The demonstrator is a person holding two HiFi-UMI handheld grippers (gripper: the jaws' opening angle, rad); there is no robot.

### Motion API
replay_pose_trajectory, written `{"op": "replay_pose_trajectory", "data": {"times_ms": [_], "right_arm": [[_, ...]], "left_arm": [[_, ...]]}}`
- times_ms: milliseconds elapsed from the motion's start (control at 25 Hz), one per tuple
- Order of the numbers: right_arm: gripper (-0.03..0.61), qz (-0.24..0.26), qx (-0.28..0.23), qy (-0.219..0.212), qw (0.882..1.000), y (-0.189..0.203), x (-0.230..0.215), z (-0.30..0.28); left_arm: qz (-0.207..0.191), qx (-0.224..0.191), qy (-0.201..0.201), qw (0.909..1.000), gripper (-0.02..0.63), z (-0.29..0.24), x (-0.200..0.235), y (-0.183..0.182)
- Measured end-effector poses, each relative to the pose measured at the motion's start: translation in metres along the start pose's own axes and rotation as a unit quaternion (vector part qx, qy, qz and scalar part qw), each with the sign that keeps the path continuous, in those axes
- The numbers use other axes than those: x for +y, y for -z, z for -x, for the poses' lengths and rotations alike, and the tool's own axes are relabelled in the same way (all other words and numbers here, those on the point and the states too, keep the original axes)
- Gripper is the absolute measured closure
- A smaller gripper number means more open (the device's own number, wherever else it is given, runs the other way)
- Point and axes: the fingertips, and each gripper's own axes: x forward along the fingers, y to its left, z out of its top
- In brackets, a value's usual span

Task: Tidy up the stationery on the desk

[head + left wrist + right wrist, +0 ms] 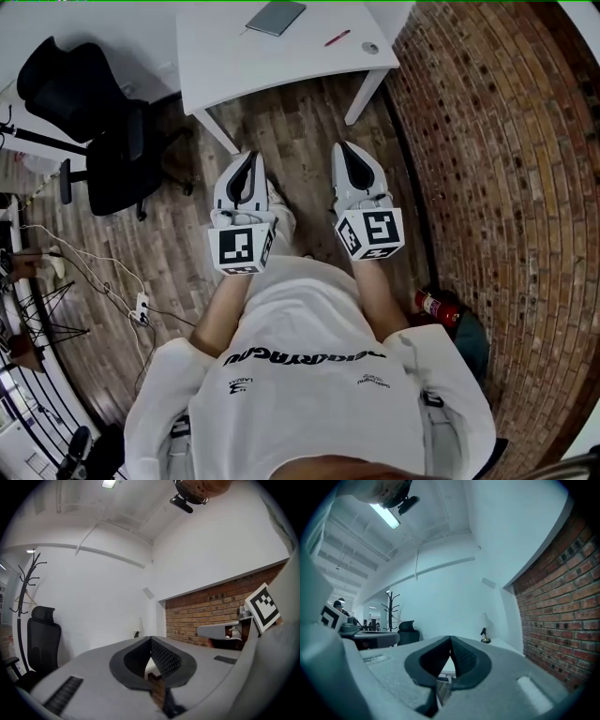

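Observation:
At the top of the head view stands a white desk [234, 56]. A grey notebook [275, 17], a red pen [337, 37] and a small round grey item [370, 47] lie on it. Both grippers are held over the wooden floor, well short of the desk. My left gripper [251, 159] is shut with nothing in it; in the left gripper view its jaws [151, 641] meet at the tips. My right gripper [345, 150] is likewise shut and empty, its jaws [450, 641] touching in the right gripper view. The desk's far part is cut off by the frame.
A black office chair [94, 122] stands left of the desk. A brick wall [506, 187] runs along the right, with a red fire extinguisher [436, 305] at its foot. Cables and a power strip [141, 305] lie on the floor at left. A coat rack [26, 588] stands by the chair.

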Motion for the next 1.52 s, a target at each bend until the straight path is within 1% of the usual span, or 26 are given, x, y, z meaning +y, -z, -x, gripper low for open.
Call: {"op": "replay_pose_trajectory", "data": {"times_ms": [240,360,640,960,1240,1520], "right_arm": [[0.581,0.008,0.010,0.003,1.000,0.005,-0.027,-0.080],[0.581,0.007,0.021,0.008,1.000,0.001,-0.042,-0.131],[0.581,0.000,0.034,0.030,0.999,-0.020,-0.074,-0.253],[0.581,-0.005,0.063,0.051,0.997,-0.016,-0.093,-0.379],[0.580,-0.022,0.088,0.077,0.993,0.001,-0.108,-0.443],[0.580,-0.036,0.114,0.089,0.989,0.023,-0.128,-0.479]], "left_arm": [[0.010,0.013,-0.004,0.9999,0.615,-0.081,0.042,0.014],[0.015,0.020,0.003,0.9997,0.615,-0.131,0.066,0.012],[0.024,0.029,0.027,0.9989,0.615,-0.248,0.124,-0.008],[0.037,0.058,0.049,0.9965,0.615,-0.353,0.198,-0.001],[0.039,0.090,0.066,0.9930,0.615,-0.412,0.237,0.021],[0.042,0.115,0.067,0.9903,0.615,-0.452,0.255,0.041]]}}
